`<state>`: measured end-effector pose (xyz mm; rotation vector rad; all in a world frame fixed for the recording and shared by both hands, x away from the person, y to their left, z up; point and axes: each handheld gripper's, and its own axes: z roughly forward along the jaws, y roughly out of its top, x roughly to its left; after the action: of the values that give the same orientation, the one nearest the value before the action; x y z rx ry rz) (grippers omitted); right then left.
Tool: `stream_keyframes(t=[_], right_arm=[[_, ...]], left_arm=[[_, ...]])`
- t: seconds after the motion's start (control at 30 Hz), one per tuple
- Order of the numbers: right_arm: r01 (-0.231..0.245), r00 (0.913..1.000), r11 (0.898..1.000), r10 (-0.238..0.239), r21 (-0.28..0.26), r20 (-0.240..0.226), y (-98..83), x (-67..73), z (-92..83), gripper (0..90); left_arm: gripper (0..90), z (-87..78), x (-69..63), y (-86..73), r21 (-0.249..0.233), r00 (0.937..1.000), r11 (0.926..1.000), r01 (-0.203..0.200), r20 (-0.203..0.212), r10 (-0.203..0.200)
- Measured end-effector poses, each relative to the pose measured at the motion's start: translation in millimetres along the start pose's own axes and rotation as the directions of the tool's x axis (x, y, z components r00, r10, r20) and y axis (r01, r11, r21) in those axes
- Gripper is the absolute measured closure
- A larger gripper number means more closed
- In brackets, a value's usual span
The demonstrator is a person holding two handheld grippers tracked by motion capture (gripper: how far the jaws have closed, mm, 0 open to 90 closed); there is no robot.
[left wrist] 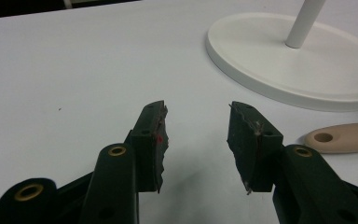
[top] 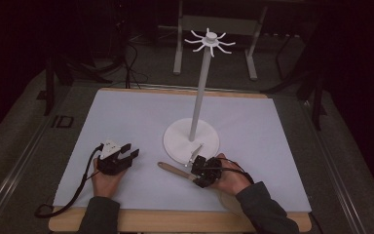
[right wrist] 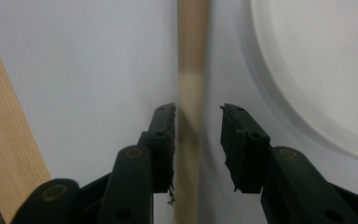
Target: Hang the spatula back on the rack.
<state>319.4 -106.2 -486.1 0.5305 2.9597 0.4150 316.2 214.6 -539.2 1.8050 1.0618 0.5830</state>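
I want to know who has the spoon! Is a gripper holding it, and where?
Not held yet. The right gripper is open around the wooden handle; the left gripper is open, empty.

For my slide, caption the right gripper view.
Open right tongs straddling a wooden handle beside the white stand base.

We wear dark grey sleeves. Our grippers are black with brass-ringed screw holes. A black cable trails from the left gripper.

Dim lab: papered table, floor cables.
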Motion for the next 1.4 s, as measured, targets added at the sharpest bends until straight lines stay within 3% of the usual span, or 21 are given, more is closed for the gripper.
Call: stream_keyframes(t=[0.37,0.63,0.8,1.0,1.1,1.27,1.4], right_arm=[[0.003,0.9999,0.998,-0.003,0.06,-0.016,9.0,0.3,14.1,76.4],[-0.016,0.9991,0.996,0.019,0.085,-0.038,11.8,-2.8,17.6,76.5],[-0.001,0.9994,0.995,0.004,0.1,-0.034,13.8,-2.1,17.7,77.5],[-0.009,0.9988,0.998,0.012,0.057,-0.047,8.6,-3.7,15.7,77.9],[-0.001,0.9996,1.0,0.002,0.027,-0.03,6.4,-3.6,10.0,78.0],[-0.012,0.9999,0.998,0.012,-0.064,-0.01,-1.9,-6.7,-8.4,78.1],[-0.046,0.9989,0.986,0.047,-0.16,0.0,-12.0,-13.9,-22.9,78.0]], left_arm=[[56.5,-0.1,0.3,-0.1,-0.003,1.0,1.0,0.002,0.0,-0.002],[56.4,-0.2,0.3,-0.2,-0.003,1.0,1.0,0.002,-0.002,-0.002],[56.4,-0.2,0.5,-0.2,-0.004,1.0,1.0,0.005,0.0,-0.005],[56.3,-0.4,1.0,-0.2,-0.005,1.0,1.0,0.008,0.001,-0.008],[56.4,-0.6,1.1,-0.3,-0.005,1.0,1.0,0.008,0.001,-0.008],[56.4,-0.9,1.2,-0.4,-0.007,1.0,0.9999,0.009,0.001,-0.009],[56.4,-0.8,1.2,-0.4,-0.007,1.0,0.9999,0.01,0.001,-0.01]])
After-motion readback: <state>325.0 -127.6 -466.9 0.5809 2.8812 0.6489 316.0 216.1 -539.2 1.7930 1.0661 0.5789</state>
